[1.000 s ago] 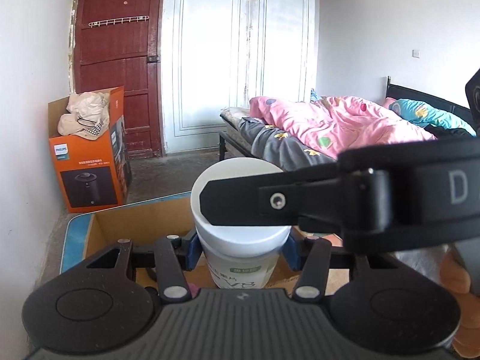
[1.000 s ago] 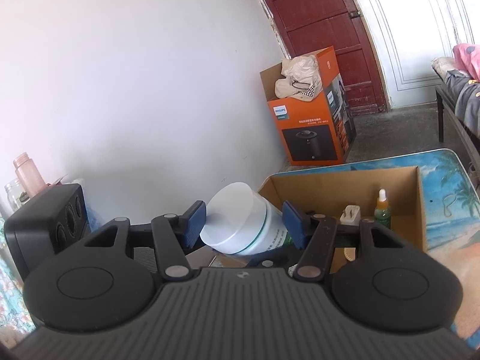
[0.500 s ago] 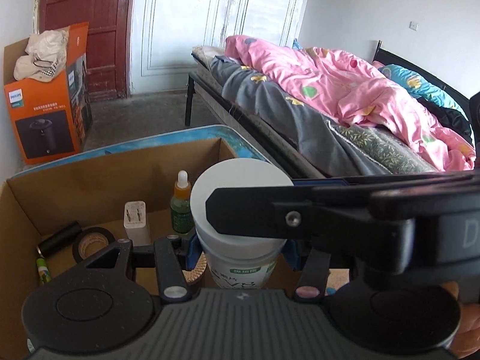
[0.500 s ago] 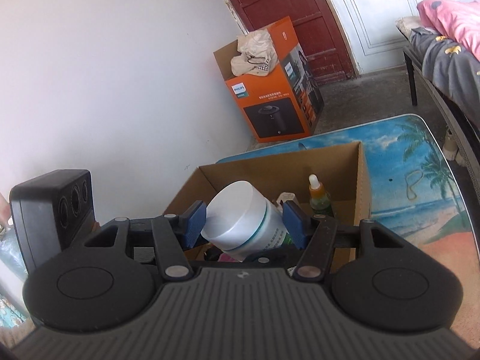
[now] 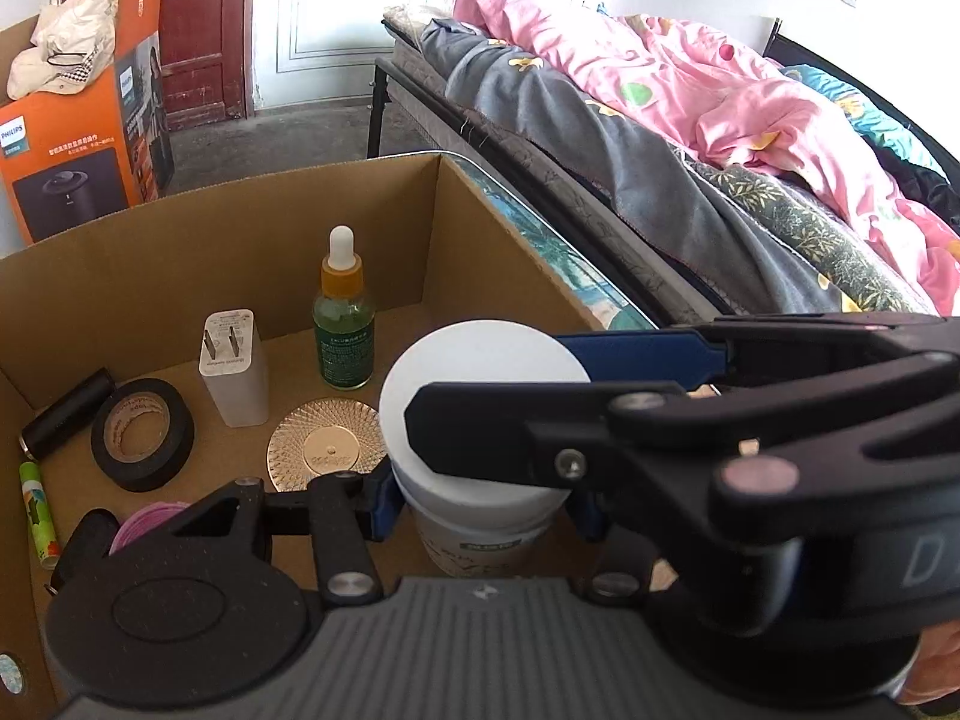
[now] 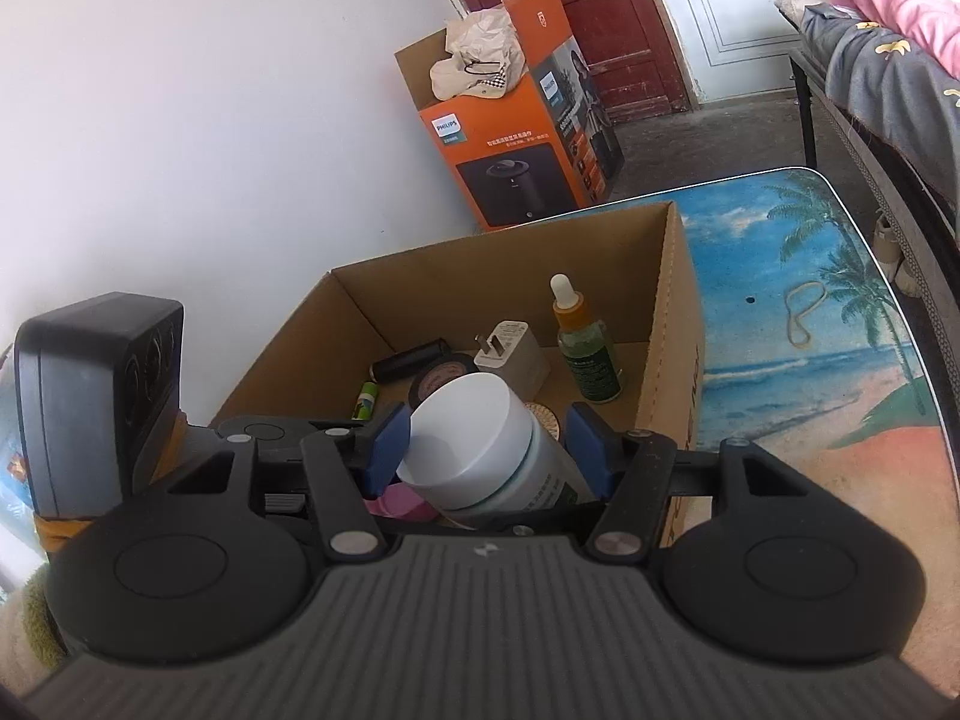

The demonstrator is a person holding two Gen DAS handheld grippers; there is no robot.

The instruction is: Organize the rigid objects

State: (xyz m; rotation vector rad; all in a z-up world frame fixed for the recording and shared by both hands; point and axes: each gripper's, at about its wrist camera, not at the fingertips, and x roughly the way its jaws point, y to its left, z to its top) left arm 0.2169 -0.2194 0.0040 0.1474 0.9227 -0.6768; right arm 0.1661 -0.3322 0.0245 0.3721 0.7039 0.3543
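Both your grippers grip one white-lidded jar (image 5: 480,414) over the open cardboard box (image 6: 480,270).

Your left gripper (image 5: 483,504) clamps the jar's body from below; your right gripper (image 6: 489,450) pinches it near the lid, its arm crossing the left wrist view. The jar hangs tilted above the box's near right part. Beneath and beside it: gold disc (image 5: 327,444), dropper bottle (image 5: 343,324), white charger (image 5: 233,366), black tape roll (image 5: 143,433), black cylinder (image 5: 69,414). A rubber band (image 6: 804,312) lies on the beach-print table (image 6: 840,360).
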